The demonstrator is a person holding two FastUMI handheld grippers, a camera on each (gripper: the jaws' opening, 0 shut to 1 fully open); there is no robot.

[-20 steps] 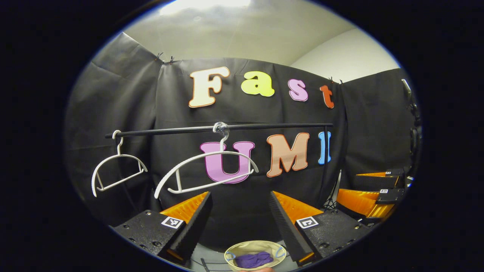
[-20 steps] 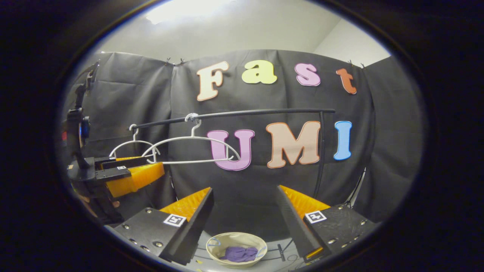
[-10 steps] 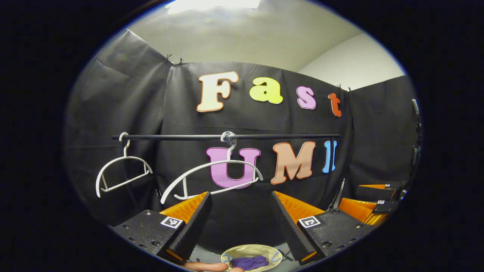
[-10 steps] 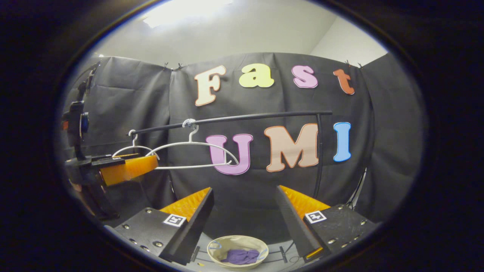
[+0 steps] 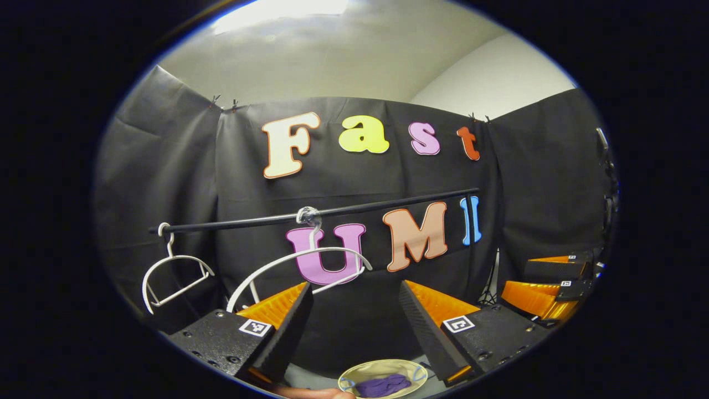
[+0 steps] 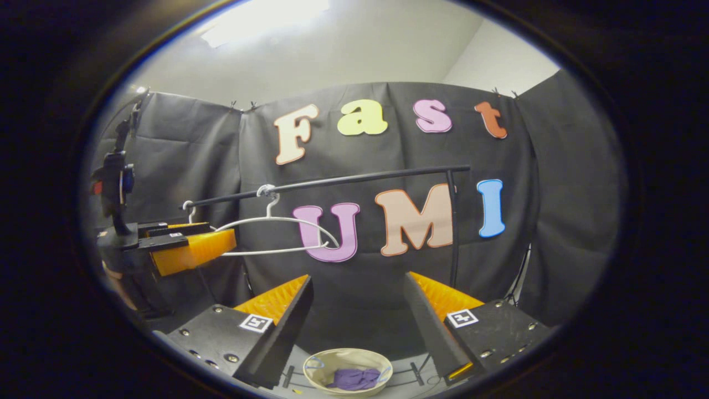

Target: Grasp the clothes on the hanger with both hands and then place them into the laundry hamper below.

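While both tools, left [image 5: 354,299] and right [image 6: 357,293], gape released, purple clothes [image 6: 354,378] lie in the hamper [image 6: 348,359] below; white hangers [image 6: 277,235] hang bare ahead.

left hand-held gripper [image 5: 352,307] spread wide, right hand-held gripper [image 6: 357,302] likewise, both empty

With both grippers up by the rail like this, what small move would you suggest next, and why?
Probably just draw both back and stop. The purple garment already lies in the hamper, both hangers on the rail hang bare, and the left gripper and right gripper are open and hold nothing, so nothing seems left to grasp.
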